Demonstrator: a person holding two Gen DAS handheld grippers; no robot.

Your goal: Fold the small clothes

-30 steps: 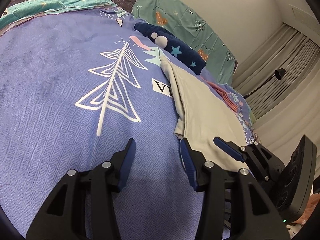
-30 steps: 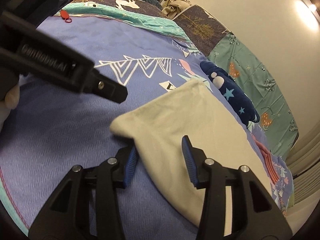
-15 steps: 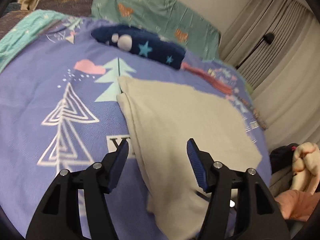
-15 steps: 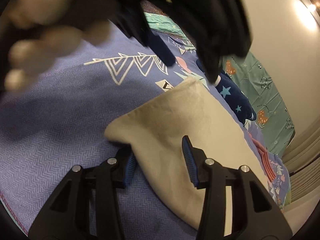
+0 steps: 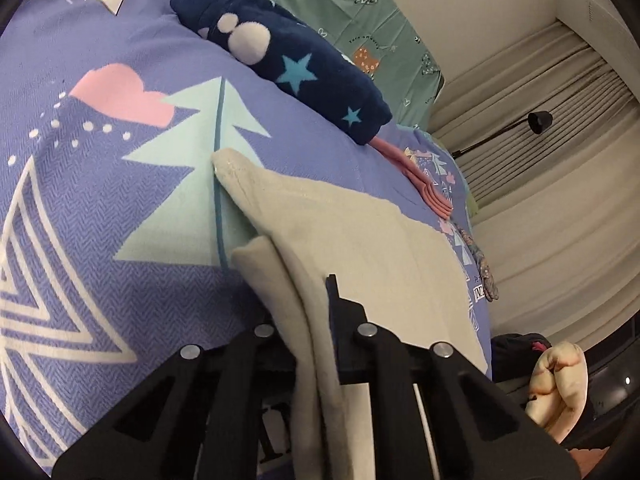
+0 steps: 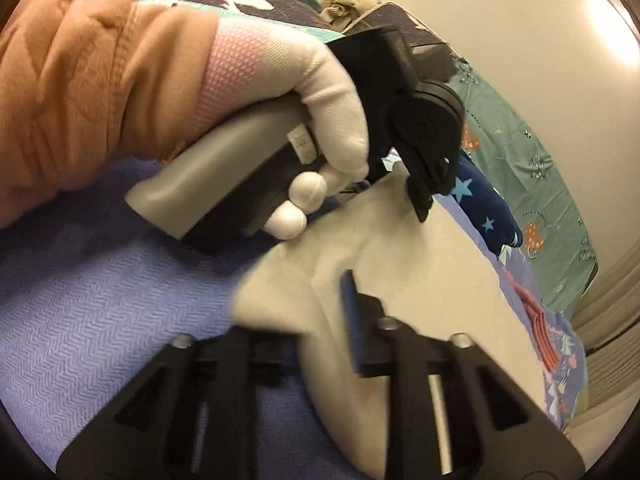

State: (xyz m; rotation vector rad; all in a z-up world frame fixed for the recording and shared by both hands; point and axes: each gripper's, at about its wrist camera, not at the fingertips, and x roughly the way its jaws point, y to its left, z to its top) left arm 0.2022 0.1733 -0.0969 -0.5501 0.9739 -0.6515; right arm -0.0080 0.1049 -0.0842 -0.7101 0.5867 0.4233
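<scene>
A beige garment [image 5: 372, 240] lies flat on the purple printed bedspread [image 5: 92, 216]. My left gripper [image 5: 308, 304] is shut on the garment's folded left edge, and the cloth bunches between its fingers. In the right wrist view the same beige garment [image 6: 432, 280] fills the middle. My right gripper [image 6: 320, 312] is shut on its near corner, which lifts off the bed. The left gripper's black body [image 6: 416, 120], held by a white-gloved hand, sits just beyond on the garment's far edge.
A navy star-patterned soft item [image 5: 296, 64] lies behind the garment, a pink folded cloth [image 5: 420, 184] to its right. A green printed pillow [image 5: 360, 20] and curtains [image 5: 560, 184] stand at the back. A gloved fist [image 5: 556, 388] shows at lower right.
The left gripper swung over to the garment and closed on its left edge. The right gripper closed on the near corner and raised it a little.
</scene>
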